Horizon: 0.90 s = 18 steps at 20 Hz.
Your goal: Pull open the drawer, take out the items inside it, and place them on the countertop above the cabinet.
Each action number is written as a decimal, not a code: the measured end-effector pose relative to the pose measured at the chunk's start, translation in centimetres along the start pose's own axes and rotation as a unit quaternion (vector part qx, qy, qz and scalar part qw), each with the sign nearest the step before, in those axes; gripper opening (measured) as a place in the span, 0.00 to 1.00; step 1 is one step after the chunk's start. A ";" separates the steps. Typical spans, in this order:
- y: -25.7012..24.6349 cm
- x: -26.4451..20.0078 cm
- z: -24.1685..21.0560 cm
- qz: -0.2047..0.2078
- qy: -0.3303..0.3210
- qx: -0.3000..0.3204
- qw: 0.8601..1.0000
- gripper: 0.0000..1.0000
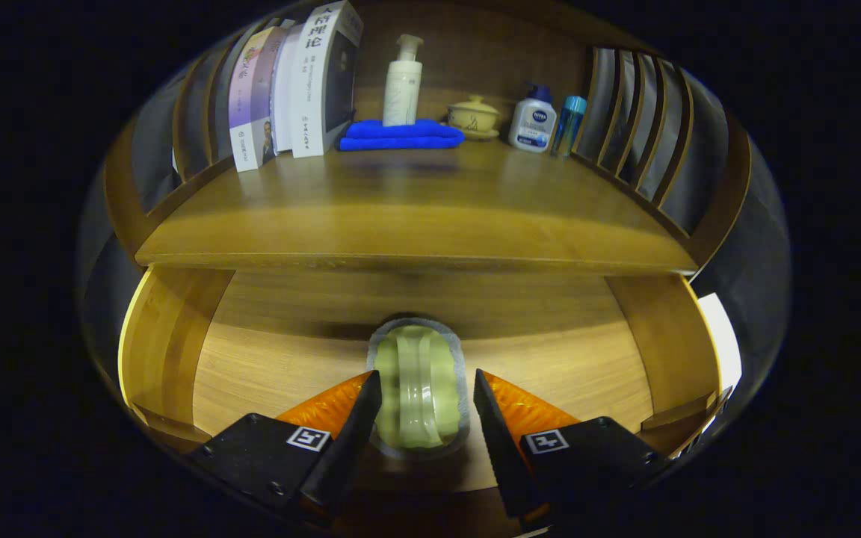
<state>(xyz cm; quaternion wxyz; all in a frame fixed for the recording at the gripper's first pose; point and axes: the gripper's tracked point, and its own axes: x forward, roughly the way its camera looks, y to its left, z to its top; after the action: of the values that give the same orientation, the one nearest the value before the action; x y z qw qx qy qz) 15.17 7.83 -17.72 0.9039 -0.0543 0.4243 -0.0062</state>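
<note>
The gripper (424, 403) stands open, fingers flanking a ribbed, pale green rounded object (417, 385). It lies in the open wooden drawer (266, 351) below the glossy countertop (415, 209).

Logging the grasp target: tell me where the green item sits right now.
In the gripper view the pale green item lies on the floor of the open drawer, between the fingers of the open gripper, under the countertop.

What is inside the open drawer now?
A pale green roll-like item lies on the drawer floor, between the open hand-held gripper fingers. The countertop hides the drawer's back part.
</note>
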 end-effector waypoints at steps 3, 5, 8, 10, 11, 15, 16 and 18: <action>0.3 0.3 0.2 0.009 -0.007 0.003 1.000 0.62; 0.9 0.6 0.2 0.020 -0.014 -0.005 1.000 0.45; 0.4 0.5 0.4 0.015 -0.018 -0.012 1.000 0.24; 0.9 0.3 0.9 0.031 -0.035 -0.005 0.999 0.24; 1.4 0.2 1.5 0.045 -0.047 -0.005 0.998 0.19; 0.9 -1.7 2.1 0.030 -0.057 -0.016 0.998 0.13; 0.8 -2.2 2.2 0.031 -0.063 -0.006 0.998 0.13; 0.2 -3.3 2.0 0.025 -0.071 -0.001 0.997 0.13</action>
<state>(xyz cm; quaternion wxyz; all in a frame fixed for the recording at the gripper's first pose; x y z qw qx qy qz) 14.56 8.43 -13.97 0.9315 -0.0446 0.3604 0.0202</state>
